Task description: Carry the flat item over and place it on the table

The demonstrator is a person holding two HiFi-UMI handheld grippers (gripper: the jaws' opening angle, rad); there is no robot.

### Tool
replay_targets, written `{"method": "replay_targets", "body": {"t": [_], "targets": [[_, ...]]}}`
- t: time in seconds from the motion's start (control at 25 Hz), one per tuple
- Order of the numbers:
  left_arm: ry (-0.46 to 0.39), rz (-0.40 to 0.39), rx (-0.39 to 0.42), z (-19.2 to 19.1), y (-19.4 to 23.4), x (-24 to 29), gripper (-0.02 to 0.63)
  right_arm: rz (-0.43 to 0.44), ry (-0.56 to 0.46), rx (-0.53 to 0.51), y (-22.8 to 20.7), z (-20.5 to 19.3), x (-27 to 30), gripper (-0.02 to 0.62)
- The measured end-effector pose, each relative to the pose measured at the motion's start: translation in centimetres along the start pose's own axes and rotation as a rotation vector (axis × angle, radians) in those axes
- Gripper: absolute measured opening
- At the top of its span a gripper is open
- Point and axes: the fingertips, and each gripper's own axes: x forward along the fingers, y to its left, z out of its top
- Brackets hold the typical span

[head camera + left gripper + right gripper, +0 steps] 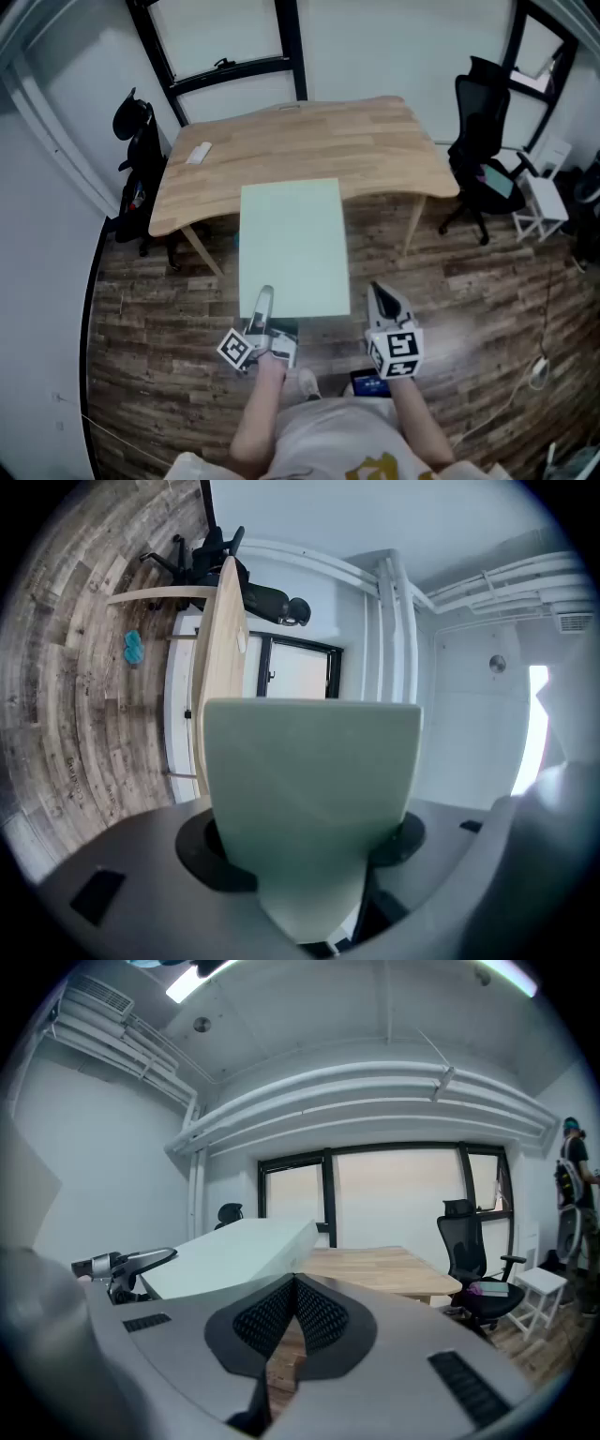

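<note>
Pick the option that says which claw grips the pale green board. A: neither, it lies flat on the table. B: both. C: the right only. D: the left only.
D: the pale green board is clamped between the jaws of the left claw, while the right claw is shut on nothing, off to the board's side.
</note>
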Motion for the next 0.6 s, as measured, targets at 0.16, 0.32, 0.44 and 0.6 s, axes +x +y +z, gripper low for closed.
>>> {"method": "replay_targets", "body": {"t": [0.16,0.32,0.44,0.6], "targets": [[-0.010,0.015,0.013,-0.8,-0.2,-0.5,0.289,0.005,0.017,0.000,-0.5,-0.3,-1.0,-0.003],[-0.023,0.016,0.019,-1.5,-0.6,-1.0,0.289,0.012,-0.004,0.000,-1.1,-0.4,-1.6,-0.003],[-0.040,0.014,0.015,-2.1,-0.7,-1.4,0.289,0.023,-0.006,0.019,-1.5,-0.3,-2.4,-0.002],[-0.058,0.012,0.018,-3.4,-1.0,-2.0,0.290,0.040,-0.005,0.030,-2.1,-0.7,-3.3,-0.002]]}}
